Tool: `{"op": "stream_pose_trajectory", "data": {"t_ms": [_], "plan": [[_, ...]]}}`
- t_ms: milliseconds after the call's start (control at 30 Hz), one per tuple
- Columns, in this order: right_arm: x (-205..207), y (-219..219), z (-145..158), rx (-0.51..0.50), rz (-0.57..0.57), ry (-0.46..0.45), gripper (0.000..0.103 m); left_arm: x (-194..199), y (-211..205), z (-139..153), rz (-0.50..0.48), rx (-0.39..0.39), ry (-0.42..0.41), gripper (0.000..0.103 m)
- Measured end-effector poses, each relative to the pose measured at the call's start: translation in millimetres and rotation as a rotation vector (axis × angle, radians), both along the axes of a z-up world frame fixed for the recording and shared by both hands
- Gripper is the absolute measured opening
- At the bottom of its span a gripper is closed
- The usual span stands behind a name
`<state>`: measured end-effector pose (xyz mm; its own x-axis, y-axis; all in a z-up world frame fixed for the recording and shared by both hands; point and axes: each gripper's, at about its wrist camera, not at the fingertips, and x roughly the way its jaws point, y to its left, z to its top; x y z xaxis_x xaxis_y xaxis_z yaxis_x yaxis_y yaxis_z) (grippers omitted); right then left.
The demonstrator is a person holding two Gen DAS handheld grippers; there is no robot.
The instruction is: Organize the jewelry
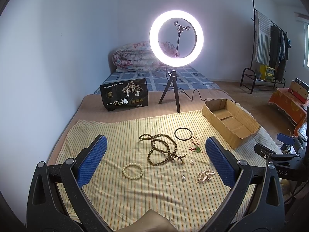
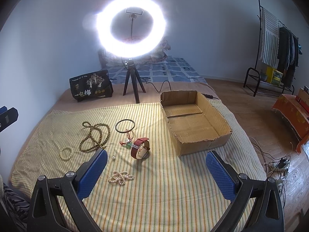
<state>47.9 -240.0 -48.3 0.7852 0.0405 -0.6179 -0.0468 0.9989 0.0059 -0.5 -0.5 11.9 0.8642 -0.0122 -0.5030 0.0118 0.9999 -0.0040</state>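
Observation:
Jewelry lies on a striped cloth. A long brown bead necklace, a black bangle, a red-cord green pendant, a white bead bracelet, a tangled pearl string and two loose pearl pieces lie in the left wrist view. The right wrist view shows the necklace, bangle, pearl string and a red-strap watch. The empty cardboard box stands at the right. My left gripper and right gripper are both open and empty above the cloth.
A lit ring light on a tripod stands behind the cloth, with a black snack bag to its left. A folded quilt lies at the far end. A clothes rack and floor cables are at the right.

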Motion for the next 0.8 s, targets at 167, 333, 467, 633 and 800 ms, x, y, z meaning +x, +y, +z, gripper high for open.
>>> {"op": "stream_pose_trajectory", "data": {"t_ms": [167,333,467,633,800], "plan": [[2.3,1.1,0.5,-0.003,0.007,0.007,0.103,4.5,2.7,-9.3,0.009,0.003,0.013,0.103],[8.4,4.0,-5.5,-0.010,0.028,0.046,0.103,13.3,12.4,-14.2,0.022,-0.009,0.044,0.103],[12.7,4.5,-10.4,-0.007,0.037,0.079,0.100,21.1,23.9,-17.2,0.036,-0.008,0.068,0.103],[16.9,8.6,-12.7,0.039,0.103,0.117,0.090,36.4,42.6,-23.0,0.057,0.019,0.104,0.103],[17.2,24.9,-25.8,-0.016,0.164,0.130,0.088,61.7,69.9,-32.5,0.070,-0.001,0.170,0.103]]}}
